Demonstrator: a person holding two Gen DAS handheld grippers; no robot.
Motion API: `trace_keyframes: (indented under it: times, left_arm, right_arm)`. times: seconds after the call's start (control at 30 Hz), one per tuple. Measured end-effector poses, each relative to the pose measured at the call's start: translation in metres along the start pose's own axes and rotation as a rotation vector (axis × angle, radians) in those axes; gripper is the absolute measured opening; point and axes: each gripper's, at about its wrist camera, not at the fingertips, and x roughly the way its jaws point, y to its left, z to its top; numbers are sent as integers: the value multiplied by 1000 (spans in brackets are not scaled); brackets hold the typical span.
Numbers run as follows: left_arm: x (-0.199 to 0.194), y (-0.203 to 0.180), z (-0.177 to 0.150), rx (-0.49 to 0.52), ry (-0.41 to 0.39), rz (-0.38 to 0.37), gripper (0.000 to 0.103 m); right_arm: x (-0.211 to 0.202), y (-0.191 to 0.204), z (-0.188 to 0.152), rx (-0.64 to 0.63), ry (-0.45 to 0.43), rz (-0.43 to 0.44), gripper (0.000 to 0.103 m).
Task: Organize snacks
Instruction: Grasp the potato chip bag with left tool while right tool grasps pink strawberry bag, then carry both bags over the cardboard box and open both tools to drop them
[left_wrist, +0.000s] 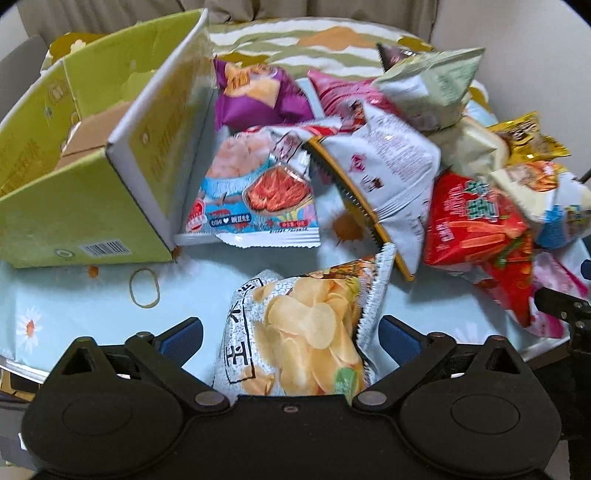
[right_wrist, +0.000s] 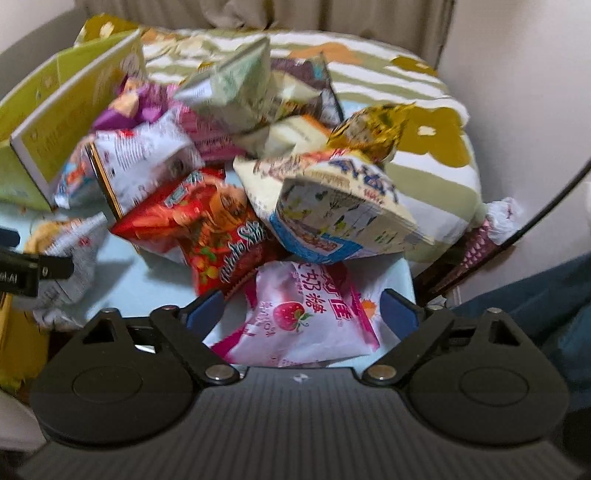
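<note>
Snacks lie heaped ahead of both our claws on a pale blue daisy-print cloth. Our left claw stands released, its blue pads spread wide on either side of a silver potato-chip bag; the chips picture faces up, and large dark Chinese characters run along the bag's left edge, only partly readable. Ahead and to the left of this claw a green cardboard box stands open, with a barcode label low on its near wall. A rubber band lies between box and claw. Just beyond the chip bag, a blue shrimp-cracker packet leans against the box.

Our right claw is also released, its pads apart around a pink-and-white strawberry candy bag printed with Chinese characters and a strawberry. Directly ahead lies a red bag with white cursive lettering too blurred to read, and beyond that a cream-and-blue packet with blue characters.
</note>
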Motion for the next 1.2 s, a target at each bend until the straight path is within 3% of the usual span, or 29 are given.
trace_keyframes:
  times: [0.2,0.4,0.63,0.8,1.2]
  left_arm:
    - [17,-1,0,-18,33,4,83]
    - [15,0,-3,-23,24,8,78]
    - [8,-1,-6,-29,14,7,75]
    - [1,-3,-7,-36,7,1,75]
    - [-19,-8,-7,-19,-34,-15,75]
  right_arm:
    - [19,-4,0,-55,40,27,98]
    - [33,-5,0,-88,66,42,97]
    - [40,-2,-1,-114,68,54,88]
    - [36,1,-4,-132,61,66,72]
    - [16,-4,-7,-68,40,68,63]
